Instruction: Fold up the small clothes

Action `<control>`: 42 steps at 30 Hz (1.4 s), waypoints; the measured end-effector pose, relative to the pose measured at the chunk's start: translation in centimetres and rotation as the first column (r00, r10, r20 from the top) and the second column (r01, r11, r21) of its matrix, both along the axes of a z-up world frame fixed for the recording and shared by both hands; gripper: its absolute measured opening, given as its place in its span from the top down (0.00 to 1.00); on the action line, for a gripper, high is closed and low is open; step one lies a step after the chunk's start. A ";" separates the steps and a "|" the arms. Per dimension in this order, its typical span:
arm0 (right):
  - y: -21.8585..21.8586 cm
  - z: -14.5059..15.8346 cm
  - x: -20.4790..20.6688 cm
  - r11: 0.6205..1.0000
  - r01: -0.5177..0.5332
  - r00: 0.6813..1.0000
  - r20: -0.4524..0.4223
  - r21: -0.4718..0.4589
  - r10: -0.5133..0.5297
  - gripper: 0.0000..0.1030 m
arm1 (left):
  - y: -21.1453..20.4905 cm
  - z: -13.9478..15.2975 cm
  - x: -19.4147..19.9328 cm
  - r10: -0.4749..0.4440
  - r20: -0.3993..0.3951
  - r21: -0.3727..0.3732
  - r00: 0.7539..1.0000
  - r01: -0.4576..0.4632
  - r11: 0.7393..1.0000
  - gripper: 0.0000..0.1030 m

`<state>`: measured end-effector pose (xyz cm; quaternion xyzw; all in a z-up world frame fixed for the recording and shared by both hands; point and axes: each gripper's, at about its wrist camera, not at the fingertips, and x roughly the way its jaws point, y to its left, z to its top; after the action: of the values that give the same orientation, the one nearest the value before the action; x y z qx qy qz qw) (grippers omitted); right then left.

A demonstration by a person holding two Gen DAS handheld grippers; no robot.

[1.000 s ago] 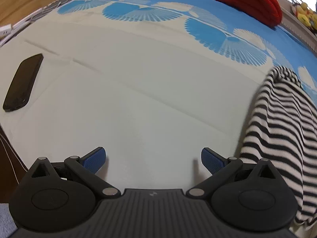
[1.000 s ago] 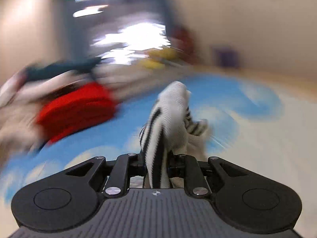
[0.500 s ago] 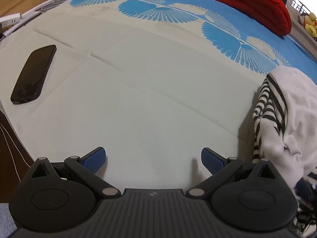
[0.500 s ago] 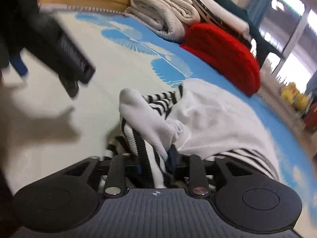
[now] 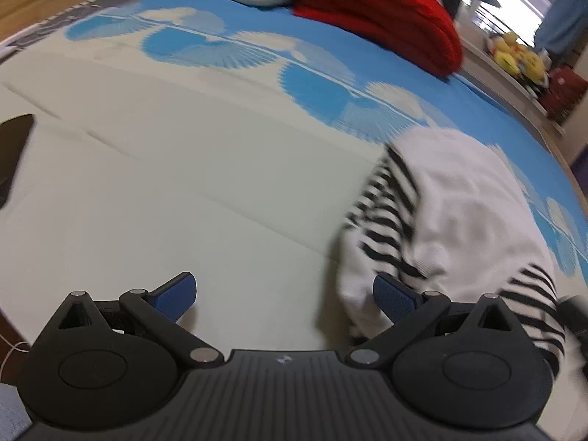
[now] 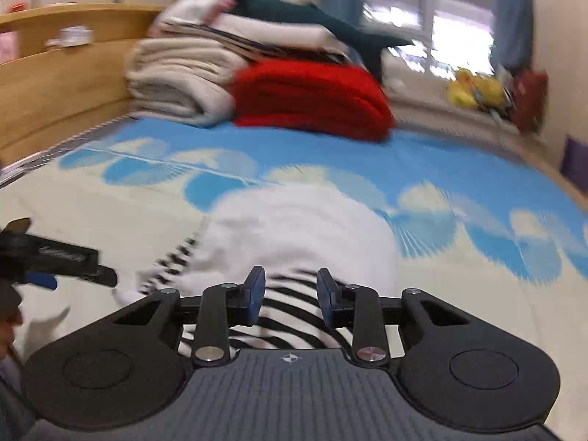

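A small black-and-white striped garment (image 5: 459, 213) lies in a heap on the white and blue bed cover, partly turned so its white inside shows. My left gripper (image 5: 284, 294) is open, low over the cover, with its right pad against the garment's left edge. In the right wrist view the same garment (image 6: 297, 228) lies just ahead of my right gripper (image 6: 290, 290), which is partly open with nothing between its pads; the striped cloth lies below them. My left gripper (image 6: 55, 257) shows at that view's left edge.
A folded red blanket (image 5: 378, 11) and a stack of beige and white blankets (image 6: 183, 77) sit at the far side of the bed. A black phone (image 5: 11, 154) lies at the left. A wooden headboard (image 6: 55, 84) and a window sill with toys (image 6: 474, 92) lie beyond.
My right gripper has opened and let go of the striped garment, which now lies on the bed. My left gripper has moved right, up to the garment's edge.
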<state>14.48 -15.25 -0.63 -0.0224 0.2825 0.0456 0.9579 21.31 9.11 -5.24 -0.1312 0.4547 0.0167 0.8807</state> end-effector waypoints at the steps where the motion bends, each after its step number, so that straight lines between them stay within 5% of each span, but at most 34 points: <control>1: 0.3 -1.1 0.5 1.000 0.000 0.999 -0.052 -0.010 0.000 0.68 | -0.5 -0.1 0.0 -0.013 -0.005 -0.006 1.000 0.013 1.000 0.00; 3: 1.3 -4.5 -0.1 0.997 -0.043 0.988 -0.149 -0.072 0.032 0.67 | -1.4 -0.4 0.2 -0.045 -0.017 -0.014 0.999 0.045 0.999 0.00; 7: 5.6 -8.3 -3.7 0.904 -0.149 0.988 -0.025 -0.402 0.152 0.64 | -3.4 -1.0 0.2 -0.093 -0.027 0.029 0.995 0.094 0.995 0.00; 12: 2.9 -3.8 -4.0 0.986 -0.042 0.999 0.003 -0.161 0.043 0.66 | -4.8 -2.3 0.0 -0.129 -0.066 0.110 0.989 0.136 0.985 0.00; 16: 1.6 -6.5 -3.3 0.987 -0.087 0.988 -0.140 -0.133 0.068 0.63 | -4.9 -3.5 0.3 -0.119 -0.120 0.125 0.986 0.134 0.983 0.00; 19: 2.4 -7.0 -4.9 0.977 -0.116 0.991 -0.094 -0.181 0.100 0.58 | -4.7 -3.4 0.0 -0.107 -0.116 0.112 0.987 0.120 0.986 0.00; 23: 1.1 -4.1 -5.1 0.995 -0.076 0.994 -0.083 -0.060 0.071 0.58 | -4.4 -2.9 -0.4 -0.112 -0.110 0.098 0.988 0.123 0.988 0.00; 30: -0.9 -1.5 -4.7 0.998 -0.025 1.000 0.012 -0.053 0.025 0.56 | -4.4 -2.5 -0.6 -0.114 -0.111 0.108 0.987 0.126 0.986 0.00; 35: -1.4 -5.6 -2.1 0.999 -0.023 0.987 -0.160 -0.035 0.017 0.56 | -4.7 -2.8 -0.6 -0.122 -0.118 0.129 0.985 0.137 0.982 0.00; 42: -2.0 -5.0 -2.3 0.999 -0.034 0.989 -0.143 0.009 0.035 0.50 | -4.7 -2.9 -0.4 -0.123 -0.120 0.130 0.985 0.138 0.982 0.00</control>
<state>12.14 -17.29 -5.66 -0.0207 0.3499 0.0644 0.9343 20.91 4.41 -8.16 -0.0387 0.5086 -0.0024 0.8602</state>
